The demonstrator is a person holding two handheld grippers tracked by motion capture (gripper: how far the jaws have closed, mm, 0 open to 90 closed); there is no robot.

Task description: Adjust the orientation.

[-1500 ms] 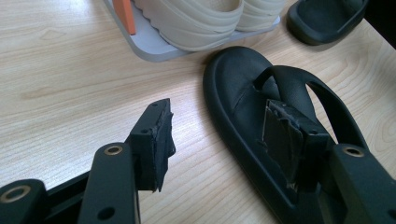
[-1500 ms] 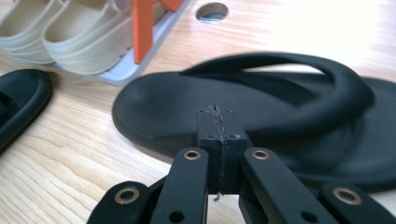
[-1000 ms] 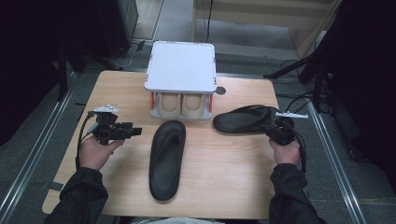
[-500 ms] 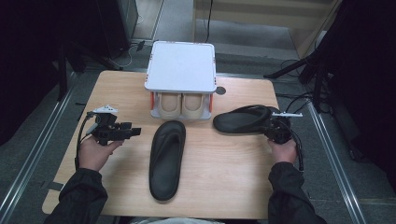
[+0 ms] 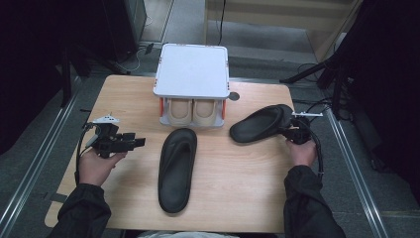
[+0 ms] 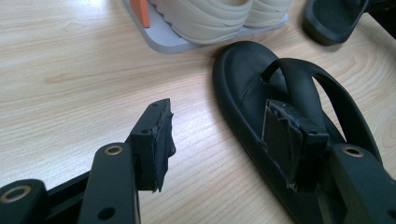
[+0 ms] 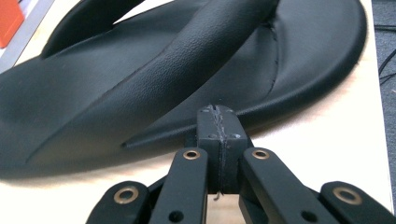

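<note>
Right tool [image 5: 291,130]: jaws pressed fully together, pad against pad, as the right gripper view [image 7: 219,122] shows. Their tips sit at the edge of a black flip-flop [image 5: 261,123], where the strap [image 7: 187,56] meets the sole. Whether the pads pinch any of the strap cannot be told. This flip-flop lies at the right side of the desk [image 5: 124,94], strap side up, its sole resting on the wood, just right of the rack.

Left tool [image 5: 116,141]: jaws standing wide apart with nothing between the pads, confirmed in the left gripper view [image 6: 224,140]. It is held in the left hand [image 5: 96,166] over the left part of the desk, pointing across toward the centre.

Second black flip-flop [image 5: 177,168]: flat on the desk at centre, strap up, lengthwise toward the person, clear of the left tool. In the left gripper view [image 6: 289,102] it lies beyond the one pad.

Small shoe rack [image 5: 192,69]: at the far middle of the desk, white flat top, orange posts. A pair of beige shoes [image 5: 192,111] sits on its lower tier, side by side. The central flip-flop's far end is just in front of the rack's base.
</note>
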